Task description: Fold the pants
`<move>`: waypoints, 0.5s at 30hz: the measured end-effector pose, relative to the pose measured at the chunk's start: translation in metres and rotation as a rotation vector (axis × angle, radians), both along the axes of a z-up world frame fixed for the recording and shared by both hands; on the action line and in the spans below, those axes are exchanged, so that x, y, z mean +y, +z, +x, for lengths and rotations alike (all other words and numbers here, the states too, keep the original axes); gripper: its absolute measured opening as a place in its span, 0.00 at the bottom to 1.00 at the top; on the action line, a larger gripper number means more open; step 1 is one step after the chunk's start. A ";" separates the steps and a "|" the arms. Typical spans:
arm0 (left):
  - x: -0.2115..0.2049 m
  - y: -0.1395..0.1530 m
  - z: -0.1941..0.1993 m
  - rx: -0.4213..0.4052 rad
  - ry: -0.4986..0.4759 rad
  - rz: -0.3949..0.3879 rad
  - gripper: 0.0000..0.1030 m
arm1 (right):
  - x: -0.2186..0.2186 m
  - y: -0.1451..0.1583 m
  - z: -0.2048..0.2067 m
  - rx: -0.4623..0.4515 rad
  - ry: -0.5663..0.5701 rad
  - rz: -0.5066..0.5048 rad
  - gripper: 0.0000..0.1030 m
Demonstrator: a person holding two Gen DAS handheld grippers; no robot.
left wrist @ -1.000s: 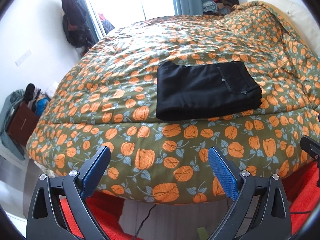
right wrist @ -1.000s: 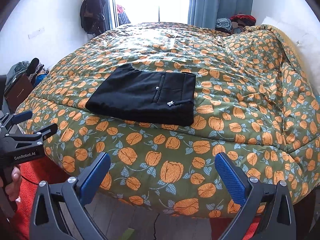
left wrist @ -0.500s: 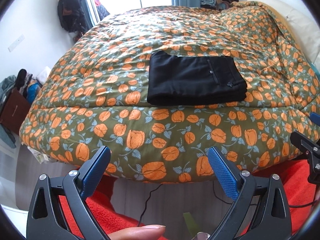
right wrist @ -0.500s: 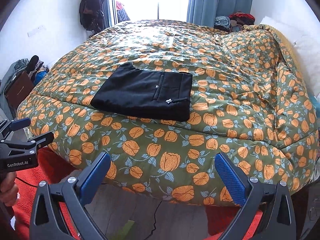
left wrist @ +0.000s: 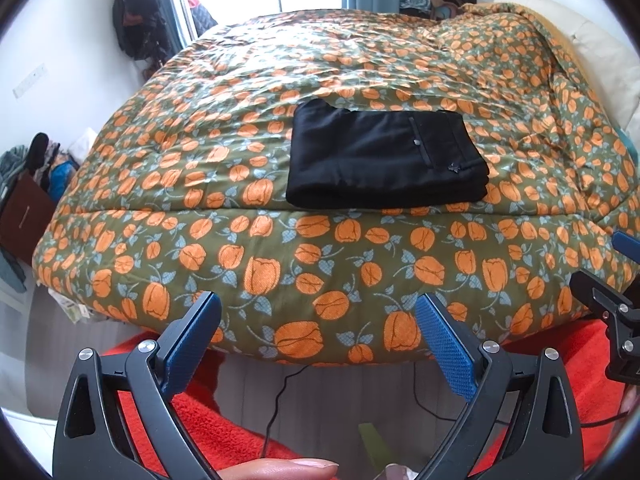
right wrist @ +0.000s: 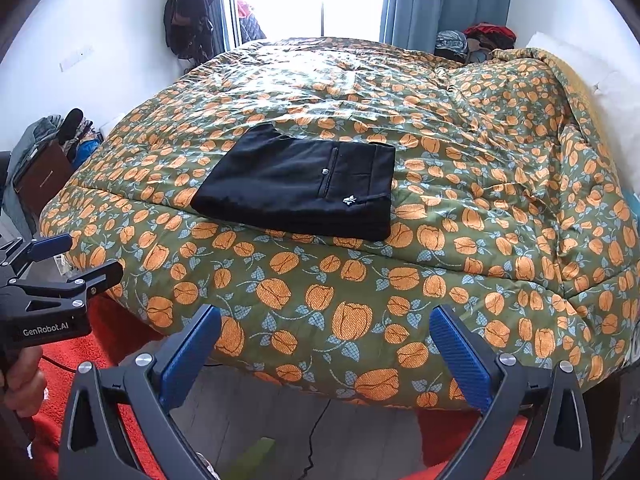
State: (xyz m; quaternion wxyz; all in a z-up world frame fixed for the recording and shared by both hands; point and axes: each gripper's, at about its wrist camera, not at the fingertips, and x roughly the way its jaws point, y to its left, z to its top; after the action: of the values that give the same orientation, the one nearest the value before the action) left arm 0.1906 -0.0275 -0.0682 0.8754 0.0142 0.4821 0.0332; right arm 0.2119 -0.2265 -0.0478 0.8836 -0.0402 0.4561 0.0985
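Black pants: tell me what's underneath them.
The folded black pants lie on the tulip-print comforter, which shows all around them. The comforter directly beneath is covered.

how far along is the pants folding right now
Done: the black pants lie folded into a compact, layered rectangle on the floral duvet, edges roughly squared.

In hand: nothing. The left gripper and right gripper are both open and empty, held off the bed's near edge, clear of the pants.

Left: apparently nothing, unless the stack needs a final tidy.
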 end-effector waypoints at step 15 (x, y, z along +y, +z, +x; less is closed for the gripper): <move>-0.005 0.002 0.000 -0.015 -0.008 0.016 0.96 | 0.002 0.002 0.004 -0.019 -0.011 -0.023 1.00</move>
State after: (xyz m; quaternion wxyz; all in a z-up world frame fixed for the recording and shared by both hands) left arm 0.1908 -0.0329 -0.0666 0.8789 0.0229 0.4753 0.0336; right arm 0.2160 -0.2246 -0.0454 0.8879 -0.0487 0.4489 0.0878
